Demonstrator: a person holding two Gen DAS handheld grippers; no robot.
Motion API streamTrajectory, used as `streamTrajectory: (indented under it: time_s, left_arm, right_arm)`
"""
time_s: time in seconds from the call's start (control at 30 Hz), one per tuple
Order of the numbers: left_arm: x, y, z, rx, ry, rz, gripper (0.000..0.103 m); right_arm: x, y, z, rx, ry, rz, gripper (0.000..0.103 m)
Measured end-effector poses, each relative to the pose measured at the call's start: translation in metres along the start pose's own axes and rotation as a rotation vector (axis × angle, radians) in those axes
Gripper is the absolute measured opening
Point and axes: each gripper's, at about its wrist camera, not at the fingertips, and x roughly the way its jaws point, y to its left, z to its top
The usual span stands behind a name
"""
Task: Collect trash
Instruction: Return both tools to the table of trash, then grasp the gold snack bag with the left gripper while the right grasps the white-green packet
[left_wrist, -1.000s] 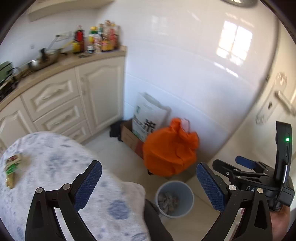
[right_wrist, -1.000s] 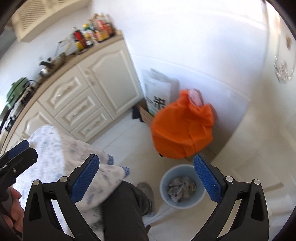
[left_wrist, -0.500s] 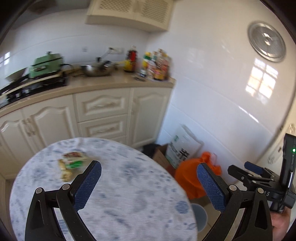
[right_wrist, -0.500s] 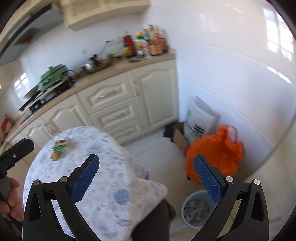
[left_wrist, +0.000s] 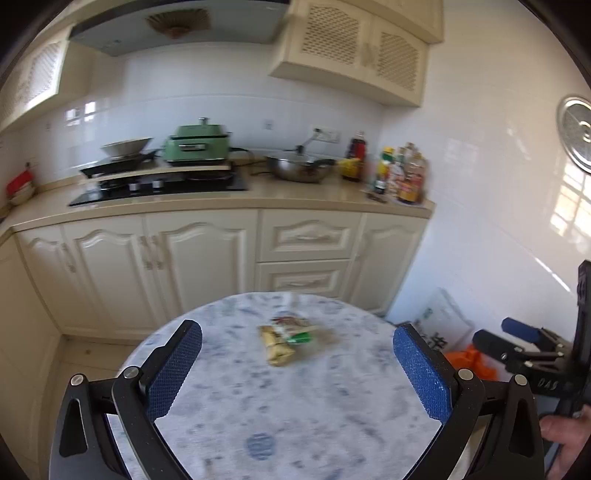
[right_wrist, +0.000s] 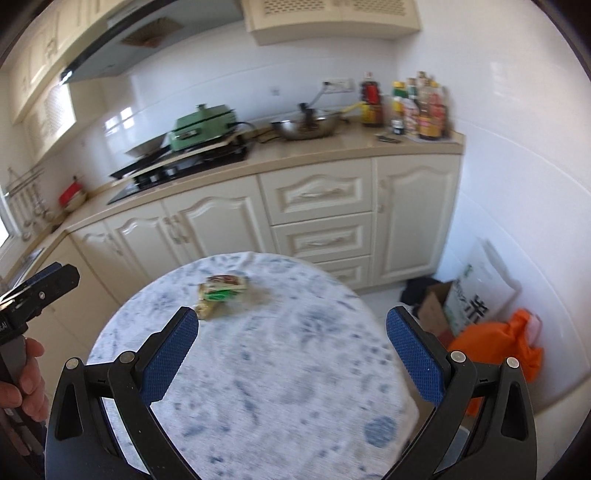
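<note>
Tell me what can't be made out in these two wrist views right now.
- Wrappers on the table: motion blur in both views hides their print and how many there are.
- Bottles on the counter: labels blurred.
- Orange bag: partly behind the right gripper.
- Left gripper: open, empty.

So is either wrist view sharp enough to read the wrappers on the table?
Left wrist: wrappers and tablecloth smeared by motion blur, no print legible. Right wrist: wrappers equally soft; window glare on the wall tiles; fisheye bends the counter.
</note>
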Motion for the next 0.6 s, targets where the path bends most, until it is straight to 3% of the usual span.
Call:
streamTrajectory:
  time_s: [0.27, 0.6]
  left_arm:
    - [0.009, 0.020, -0.015, -0.036, 0.012, 0.072, 0.102]
    - [0.143, 0.030, -0.019, -0.034, 0.173, 0.076, 0.102]
  right_arm:
    - [0.031, 0.034, 0.011, -0.052, 0.024, 0.061, 0.103]
    - [0.100, 0.044, 0.013, -0.067, 0.128, 0.082, 0.103]
